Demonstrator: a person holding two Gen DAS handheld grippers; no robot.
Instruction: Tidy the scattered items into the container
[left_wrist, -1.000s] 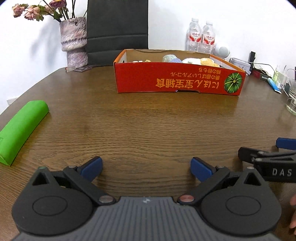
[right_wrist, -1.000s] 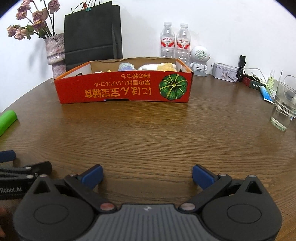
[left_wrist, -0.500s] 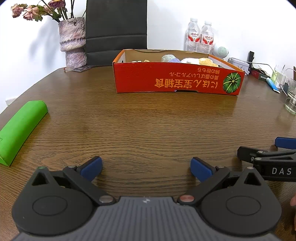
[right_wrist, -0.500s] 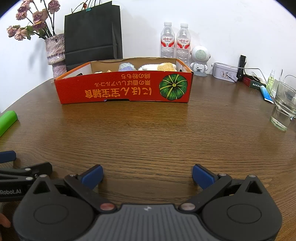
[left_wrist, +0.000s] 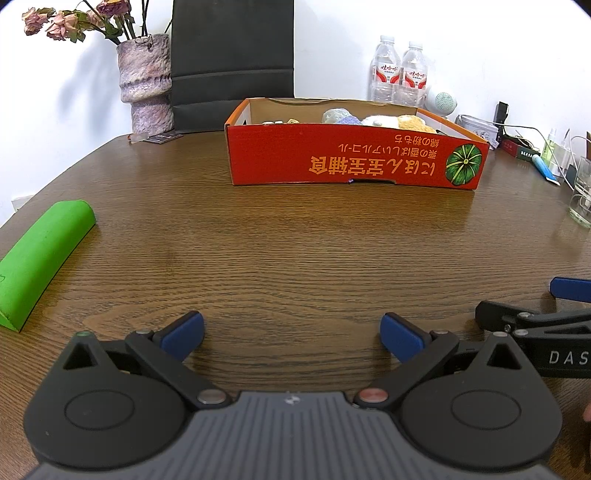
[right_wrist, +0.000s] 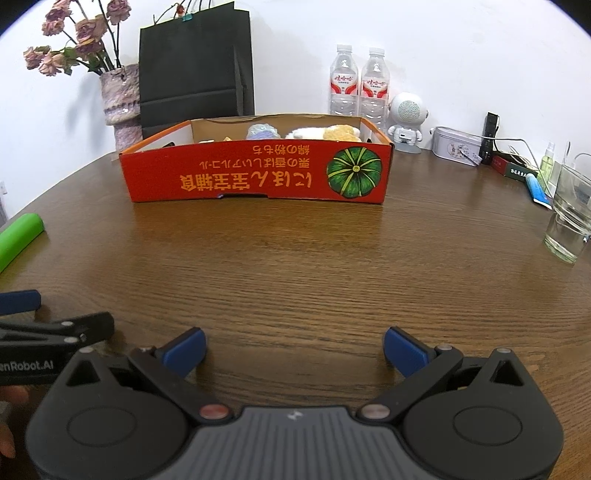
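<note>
A red cardboard box (left_wrist: 354, 162) (right_wrist: 258, 177) with a pumpkin picture stands at the far middle of the brown table. Several soft items, white, yellow and bluish (left_wrist: 373, 120) (right_wrist: 306, 133), lie inside it. My left gripper (left_wrist: 291, 332) is open and empty, low over the table near its front. My right gripper (right_wrist: 293, 349) is open and empty beside it, and it shows at the right edge of the left wrist view (left_wrist: 535, 317). A green foam block (left_wrist: 40, 258) (right_wrist: 18, 236) lies on the table at the left.
A vase of dried flowers (left_wrist: 146, 85), a black paper bag (right_wrist: 195, 70) and two water bottles (right_wrist: 358, 85) stand behind the box. A white speaker (right_wrist: 406, 118), a tin, cables and a drinking glass (right_wrist: 569, 218) are at the right.
Both views have barely shifted; the grippers stay open and low over the table. Nothing was taken hold of or let go.
</note>
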